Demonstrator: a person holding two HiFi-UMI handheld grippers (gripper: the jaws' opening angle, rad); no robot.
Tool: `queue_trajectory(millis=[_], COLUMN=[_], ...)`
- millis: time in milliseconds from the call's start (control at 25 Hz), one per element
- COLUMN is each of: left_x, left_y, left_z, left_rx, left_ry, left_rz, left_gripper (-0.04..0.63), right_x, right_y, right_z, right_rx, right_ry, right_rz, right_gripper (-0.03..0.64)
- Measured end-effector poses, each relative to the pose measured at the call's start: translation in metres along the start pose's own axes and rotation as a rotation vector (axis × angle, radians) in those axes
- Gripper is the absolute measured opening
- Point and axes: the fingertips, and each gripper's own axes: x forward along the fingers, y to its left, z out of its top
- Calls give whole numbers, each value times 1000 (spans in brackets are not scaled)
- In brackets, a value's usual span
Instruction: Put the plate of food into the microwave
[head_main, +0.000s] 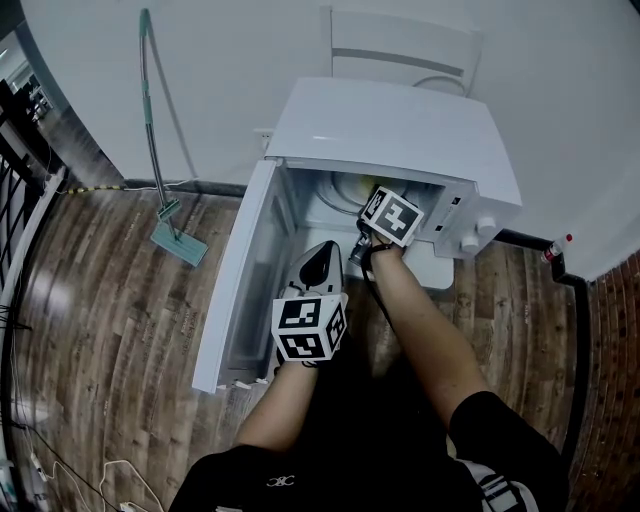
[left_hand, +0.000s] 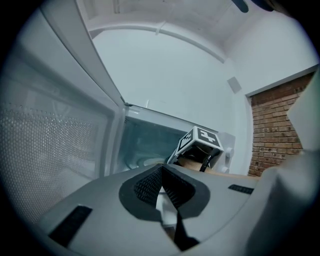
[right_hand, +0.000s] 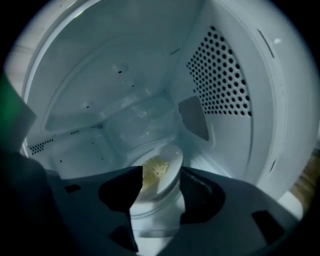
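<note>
While my right tool (right_hand: 160, 176) sits inside the microwave (head_main: 390, 120), jaws apart, with the plate (right_hand: 171, 159) between them on the cavity floor, backing out crooked could catch its rim and spill the yellowish food (right_hand: 154, 168). Open door (head_main: 245, 262) beside my closed, empty left tool (left_hand: 162, 176) could get bumped; mop (head_main: 180, 240) well apart, no obstacle.

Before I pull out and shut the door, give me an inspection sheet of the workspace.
Surface: wood-plank floor.
Job's things: microwave, door open; plate of food inside it.
Clutter: mop leaning on the wall.
Grippers: left claw shut, empty; right claw open inside the microwave, plate between its jaws.
Cables: loose cables on the floor, head view's lower left.
Surroundings: white wall; chair behind the microwave.
</note>
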Motion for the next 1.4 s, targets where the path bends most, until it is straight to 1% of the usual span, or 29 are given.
queue_trajectory(millis=[80, 200, 240, 320, 400, 480, 520, 560, 600, 640, 760, 840, 960, 1040, 1200, 1320, 1400], left_x=[1, 3, 3, 3, 3, 4, 5, 5, 5, 5, 4, 4, 4, 5, 14, 26, 29], left_y=[-1, -3, -3, -1, 1, 2, 2, 1, 1, 1, 0, -3, -11, -18, -28, -40, -52], left_z=[-1, -4, -4, -4, -4, -5, -5, -5, -4, -2, 4, 8, 10, 9, 11, 25, 45], left_rx=[3, 7, 7, 7, 6, 7, 8, 9, 11, 13, 18, 22, 36, 49, 36, 11, -3], left_ry=[4, 12, 13, 14, 15, 17, 18, 18, 17, 13, 2, -5, -8, 2, 8, 13, 32], left_rz=[-4, -9, -10, -8, -4, -2, -2, -2, -2, -1, 2, 3, 0, -13, -27, -50, -76], left_gripper=[-2, -2, -2, -2, -2, -2, -2, -2, -2, -2, -2, -2, -2, -2, -2, -2, -2], right_x=[1, 2, 3, 5, 3, 0, -3, -8, -14, -21, -48, -73, -116, -141, -163, -167, -174], right_y=[2, 1, 1, 3, 8, 14, 16, 18, 20, 22, 30, 32, 34, 34, 31, 26, 28], right_z=[-1, -2, -3, 1, 9, 16, 19, 21, 22, 22, 18, 16, 14, 15, 25, 40, 61], right_rx=[-43, -75, -107, -217, -311, -328, -316, -300, -284, -270, -235, -240, -302, -344, -341, -306, -279], right_ry=[-7, -12, -14, -35, -66, -98, -115, -133, -151, -167, -194, -217, -268, -290, -279, -266, -256], right_rz=[-18, -36, -49, -88, -103, -88, -72, -52, -27, 5, 154, 239, 334, 380, 436, 411, 383], right_gripper=[233, 233, 239, 258, 275, 275, 275, 225, 99, 19, 14, 12, 12, 12, 12, 12, 12])
